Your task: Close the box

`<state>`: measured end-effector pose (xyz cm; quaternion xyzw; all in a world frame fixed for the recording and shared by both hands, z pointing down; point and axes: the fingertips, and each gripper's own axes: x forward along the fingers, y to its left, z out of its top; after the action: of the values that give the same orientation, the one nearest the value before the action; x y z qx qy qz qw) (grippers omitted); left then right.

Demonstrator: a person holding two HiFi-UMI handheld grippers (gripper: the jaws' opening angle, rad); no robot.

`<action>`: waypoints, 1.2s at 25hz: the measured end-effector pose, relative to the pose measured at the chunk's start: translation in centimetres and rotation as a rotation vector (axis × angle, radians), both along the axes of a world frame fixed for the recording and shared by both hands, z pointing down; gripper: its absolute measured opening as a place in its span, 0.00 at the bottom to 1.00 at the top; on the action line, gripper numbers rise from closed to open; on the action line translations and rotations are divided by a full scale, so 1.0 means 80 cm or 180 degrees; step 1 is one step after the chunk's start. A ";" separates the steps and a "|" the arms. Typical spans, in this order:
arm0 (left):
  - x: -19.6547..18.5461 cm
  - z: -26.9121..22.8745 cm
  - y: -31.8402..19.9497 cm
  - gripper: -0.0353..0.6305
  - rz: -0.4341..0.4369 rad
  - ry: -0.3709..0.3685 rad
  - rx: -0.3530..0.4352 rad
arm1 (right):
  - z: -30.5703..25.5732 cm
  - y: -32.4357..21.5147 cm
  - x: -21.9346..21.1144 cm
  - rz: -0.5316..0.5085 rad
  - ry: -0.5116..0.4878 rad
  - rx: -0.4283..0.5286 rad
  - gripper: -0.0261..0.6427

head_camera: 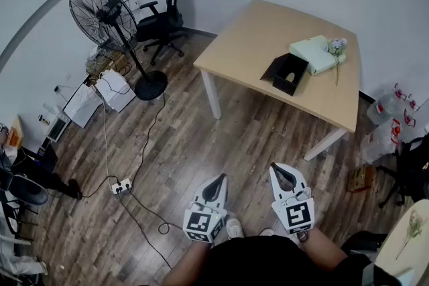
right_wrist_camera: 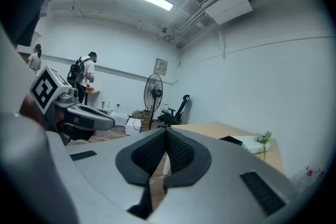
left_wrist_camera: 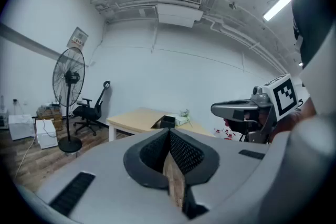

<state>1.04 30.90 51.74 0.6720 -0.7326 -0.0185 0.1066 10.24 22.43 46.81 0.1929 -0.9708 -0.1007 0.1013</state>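
Observation:
A black box (head_camera: 288, 72) stands open on the wooden table (head_camera: 268, 23) far ahead, its flap hanging out to the left. Beside it lies a pale green flat box (head_camera: 315, 53) with a small flower (head_camera: 336, 47) against it. My left gripper (head_camera: 216, 179) and right gripper (head_camera: 278, 170) hang side by side low over the floor, well short of the table. Both are shut with nothing between the jaws. In the left gripper view the shut jaws (left_wrist_camera: 169, 132) point toward the table and black box (left_wrist_camera: 167, 122). The right gripper view has its shut jaws (right_wrist_camera: 165, 132) in front of the black box (right_wrist_camera: 231, 139).
A standing fan (head_camera: 100, 13) and an office chair (head_camera: 164, 17) are at the back left. Cables and a power strip (head_camera: 120, 187) lie on the wooden floor on my left. Water bottles (head_camera: 389, 117) sit right of the table. People (right_wrist_camera: 84, 78) stand far behind.

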 end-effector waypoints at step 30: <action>-0.046 0.002 -0.061 0.19 0.0280 -0.0286 -0.0068 | 0.019 -0.057 -0.034 0.0057 -0.0118 0.0056 0.06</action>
<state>-2.67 25.99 51.90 0.7026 -0.7065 0.0243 0.0815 7.51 17.84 48.37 0.2043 -0.9698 -0.1046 0.0825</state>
